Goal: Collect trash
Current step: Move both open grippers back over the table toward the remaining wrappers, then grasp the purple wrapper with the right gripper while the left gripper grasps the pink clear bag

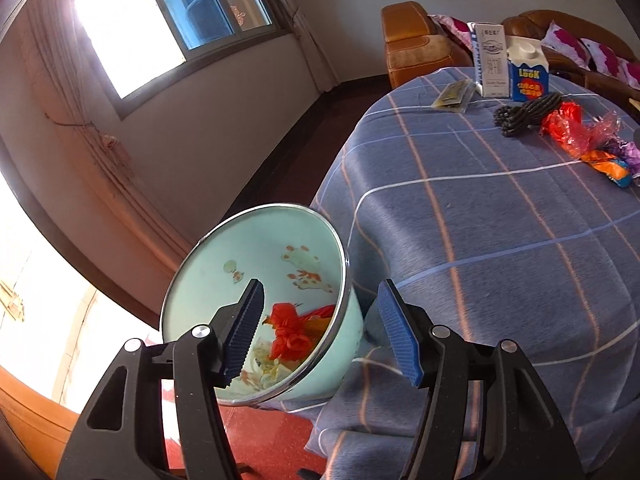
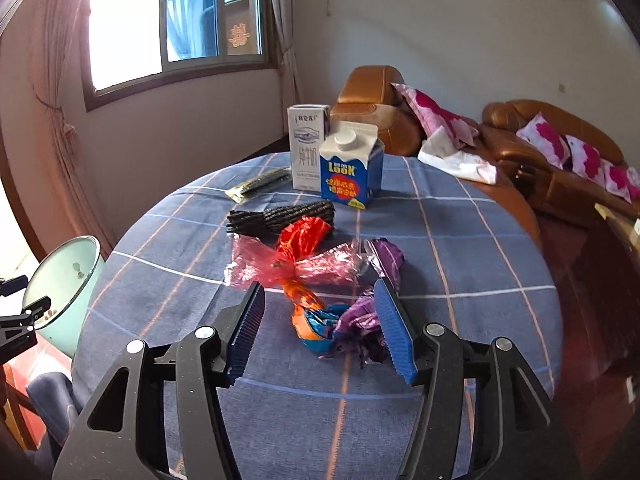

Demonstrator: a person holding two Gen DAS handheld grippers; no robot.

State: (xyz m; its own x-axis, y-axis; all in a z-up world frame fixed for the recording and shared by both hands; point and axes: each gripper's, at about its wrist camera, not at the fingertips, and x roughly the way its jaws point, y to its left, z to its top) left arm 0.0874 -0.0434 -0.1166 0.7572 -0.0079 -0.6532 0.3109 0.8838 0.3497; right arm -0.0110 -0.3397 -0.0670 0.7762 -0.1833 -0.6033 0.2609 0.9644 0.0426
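A mint-green bin stands tilted beside the table, with red and orange wrappers inside. My left gripper is open; its left finger hangs over the bin's mouth and its right finger is outside the rim. On the blue checked tablecloth lie an orange-blue wrapper, a purple foil wrapper, a red wrapper and pink cellophane. My right gripper is open, its fingers either side of the orange-blue and purple wrappers. The bin also shows in the right wrist view.
At the table's far side stand a white carton and a blue milk carton, with a black bundle and a flat yellow-black packet near them. Brown sofas with pink cushions are behind. The floor is red.
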